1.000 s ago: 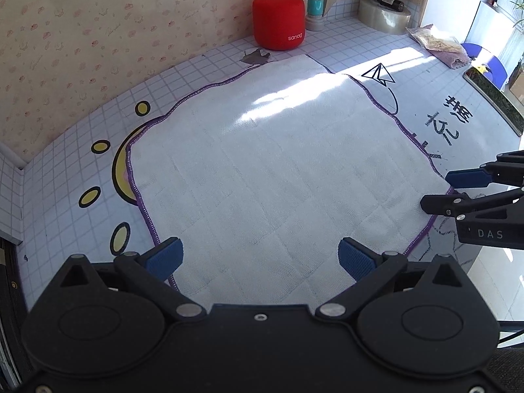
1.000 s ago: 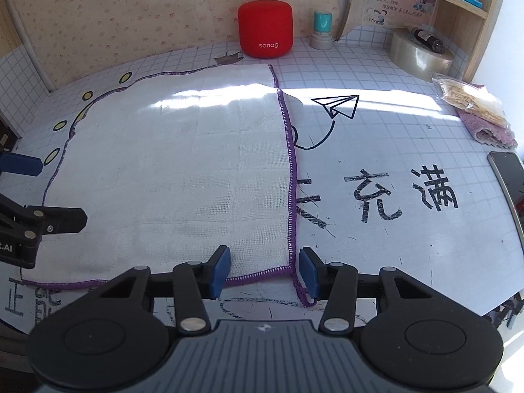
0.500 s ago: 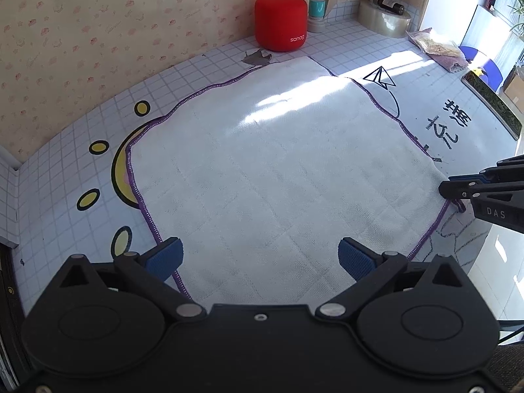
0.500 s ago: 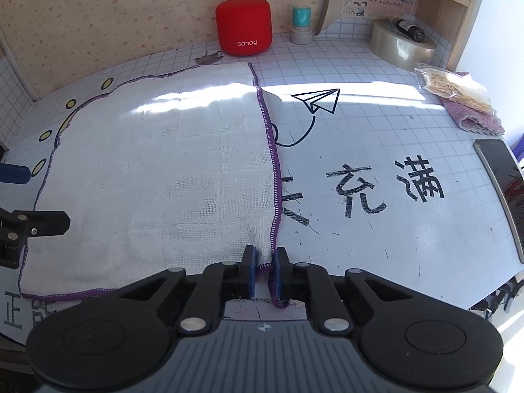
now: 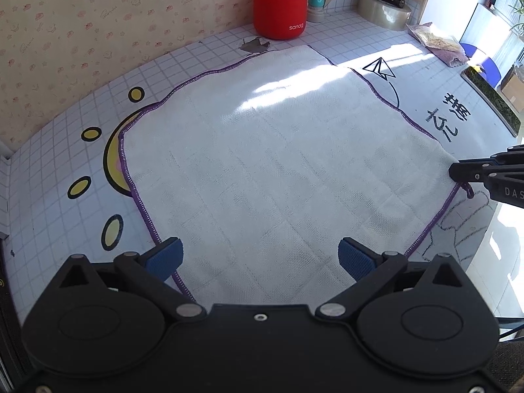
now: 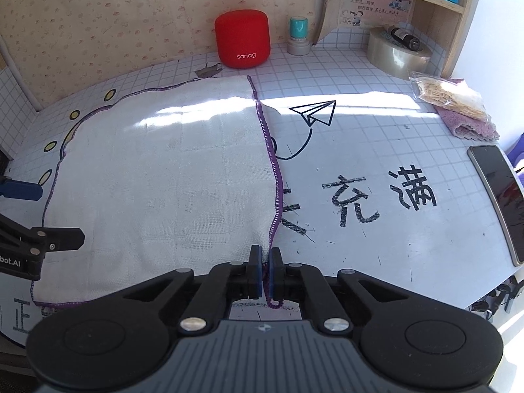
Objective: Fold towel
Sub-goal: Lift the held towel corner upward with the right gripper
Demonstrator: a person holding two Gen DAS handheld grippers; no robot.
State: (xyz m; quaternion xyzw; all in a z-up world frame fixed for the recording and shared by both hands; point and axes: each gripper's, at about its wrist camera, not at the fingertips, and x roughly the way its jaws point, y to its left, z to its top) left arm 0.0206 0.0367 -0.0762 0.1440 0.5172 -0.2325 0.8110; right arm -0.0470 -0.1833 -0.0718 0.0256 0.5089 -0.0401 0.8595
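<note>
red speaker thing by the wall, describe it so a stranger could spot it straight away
Start at the white towel with purple stitched edging spread on the table. Beyond its far edge, against the patterned wall, stands a squat red cylinder with rounded corners. Unlike the small teal-capped pot beside it, it carries white lettering.

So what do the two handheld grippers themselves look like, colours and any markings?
Both are black plastic. The left gripper has blue textured pads on black linkage fingers with silver pivot screws and two round housings; white "bot.AI" lettering shows on its side. The right gripper matches, with a ribbed grey body and white "DAS" lettering.
</note>
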